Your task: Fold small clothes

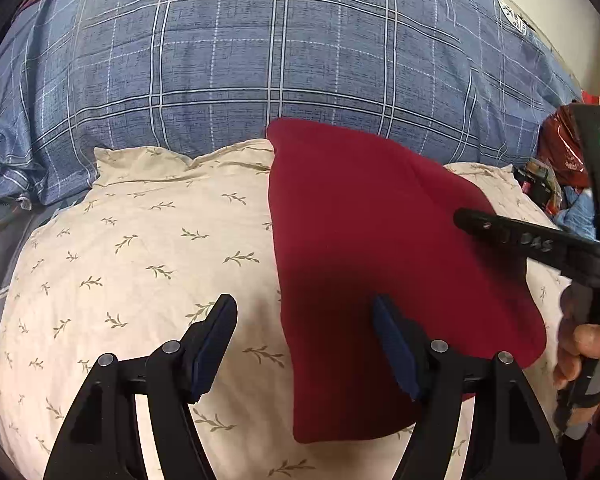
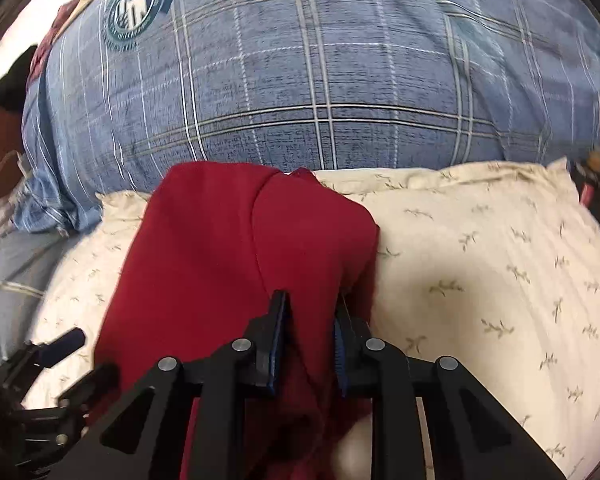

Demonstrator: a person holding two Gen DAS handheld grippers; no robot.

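Right wrist: right claw (image 2: 310, 312) angled down, pinching red cloth (image 2: 220, 240).

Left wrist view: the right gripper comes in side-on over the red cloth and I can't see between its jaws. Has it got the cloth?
Observer: Yes. In the right wrist view the right gripper has its pads closed on a raised fold of the red cloth.
Operator: Looks flat from here. Is it flat around the jaws?
Observer: No. A crease runs from the cloth's far edge down to the jaws, and the cloth's right side stands up off the pillow there.
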